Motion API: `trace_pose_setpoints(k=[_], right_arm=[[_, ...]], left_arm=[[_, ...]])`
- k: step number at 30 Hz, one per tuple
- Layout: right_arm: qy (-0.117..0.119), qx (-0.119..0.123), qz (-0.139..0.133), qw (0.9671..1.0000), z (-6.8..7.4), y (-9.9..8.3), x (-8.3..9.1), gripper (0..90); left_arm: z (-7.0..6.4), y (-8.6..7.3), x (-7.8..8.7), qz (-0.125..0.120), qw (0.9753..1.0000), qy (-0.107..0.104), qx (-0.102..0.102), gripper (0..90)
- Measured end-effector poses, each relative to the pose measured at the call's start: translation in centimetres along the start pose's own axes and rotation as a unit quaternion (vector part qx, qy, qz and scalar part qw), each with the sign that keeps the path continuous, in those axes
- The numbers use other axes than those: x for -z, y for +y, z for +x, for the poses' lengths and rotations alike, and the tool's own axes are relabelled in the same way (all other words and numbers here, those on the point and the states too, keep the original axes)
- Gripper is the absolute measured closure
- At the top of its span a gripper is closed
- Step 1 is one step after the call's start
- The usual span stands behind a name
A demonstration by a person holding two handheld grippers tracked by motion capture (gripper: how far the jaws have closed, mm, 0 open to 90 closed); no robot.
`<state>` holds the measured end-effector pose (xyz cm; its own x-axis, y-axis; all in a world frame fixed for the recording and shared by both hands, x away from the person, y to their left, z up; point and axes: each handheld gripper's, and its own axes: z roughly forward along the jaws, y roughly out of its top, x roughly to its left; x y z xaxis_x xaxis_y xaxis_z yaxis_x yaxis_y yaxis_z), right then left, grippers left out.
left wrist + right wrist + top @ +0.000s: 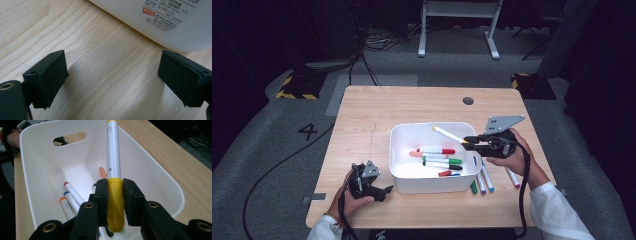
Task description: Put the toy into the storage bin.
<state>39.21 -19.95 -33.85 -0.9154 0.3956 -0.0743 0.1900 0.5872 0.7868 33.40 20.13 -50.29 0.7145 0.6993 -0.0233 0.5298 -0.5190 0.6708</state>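
Clamped by its cap in the right gripper's (115, 195) jaws, yellow marker (113, 162) hangs over white bin (402, 150) for dropping; left gripper (112, 82), jaws open, rests on desk (362, 115).

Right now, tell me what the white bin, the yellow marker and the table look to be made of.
White bin: likely plastic, smooth with a soft sheen, moulded rounded rim and a cut-out handle. Yellow marker: seemingly plastic, glossy white barrel, yellow cap shiny where the right gripper clamps it. Table: pale wood or wood-look laminate, matte, visible grain lines.
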Motion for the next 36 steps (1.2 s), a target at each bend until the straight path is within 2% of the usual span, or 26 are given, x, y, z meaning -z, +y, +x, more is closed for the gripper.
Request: trace_pose_setpoints(k=[1,5,6,8,10,17,23,24,26,27,28,29,30,32,34,36], right_arm=[[0.012,0.017,0.012,0.9997,0.5,0.5,-1.0,75.3],[0.036,0.036,0.04,0.9979,1.3,1.0,-2.6,75.2],[0.036,0.036,0.04,0.9979,1.3,1.0,-2.6,75.2],[0.057,0.058,0.063,0.9947,1.9,1.2,-3.7,75.2],[0.069,0.065,0.075,0.9927,2.2,1.2,-4.2,75.2],[0.092,0.079,0.105,0.9871,3.0,1.1,-5.4,75.1],[0.096,0.078,0.112,0.9859,3.3,0.9,-5.9,73.2],[0.095,0.074,0.11,0.9867,3.1,0.9,-5.9,64.3],[0.082,0.07,0.108,0.9882,3.1,0.9,-5.7,58.5],[0.071,0.069,0.103,0.9897,2.9,0.9,-5.2,57.6],[0.071,0.069,0.103,0.9897,2.9,0.9,-5.2,57.6],[0.052,0.065,0.076,0.9936,2.4,0.7,-3.6,55.7],[0.04,0.053,0.062,0.9959,2.1,0.6,-2.5,55.4],[0.006,0.028,0.038,0.9989,1.3,-0.2,-0.1,53.9],[-0.03,0.013,0.026,0.9991,0.4,-1.2,2.1,52.7],[-0.071,-0.014,0.017,0.9972,-0.5,-2.8,4.3,51.2]], left_arm=[[0.0,0.0,0.0,0.0,1.0,0.0,0.0,9.1],[0.0,0.0,0.0,0.0,1.0,0.0,0.0,9.1],[0.0,0.0,0.0,0.0,1.0,0.0,0.0,9.1],[0.0,0.0,0.0,0.0,1.0,0.0,0.0,9.1],[0.0,0.0,0.0,0.0,1.0,0.0,0.0,9.1],[0.0,0.0,0.0,0.0,1.0,0.0,0.0,9.1],[0.0,0.0,0.0,0.0,1.0,0.0,0.0,9.1],[0.0,0.0,0.0,0.0,1.0,0.0,0.0,9.1],[0.0,0.0,0.0,0.0,1.0,0.0,0.0,9.1],[0.0,0.0,0.0,0.0,1.0,0.0,-0.001,9.1],[0.0,0.0,0.0,0.0,1.0,0.0,-0.001,9.1],[0.0,0.0,0.0,0.0,1.0,0.0,-0.003,9.1],[0.0,0.0,0.0,-0.001,1.0,-0.001,-0.002,9.1],[0.0,0.0,0.0,0.0,1.0,-0.001,-0.003,9.1],[0.0,0.0,0.0,0.0,1.0,-0.001,-0.003,9.1],[0.0,0.0,0.0,0.0,1.0,0.0,-0.003,9.1]])
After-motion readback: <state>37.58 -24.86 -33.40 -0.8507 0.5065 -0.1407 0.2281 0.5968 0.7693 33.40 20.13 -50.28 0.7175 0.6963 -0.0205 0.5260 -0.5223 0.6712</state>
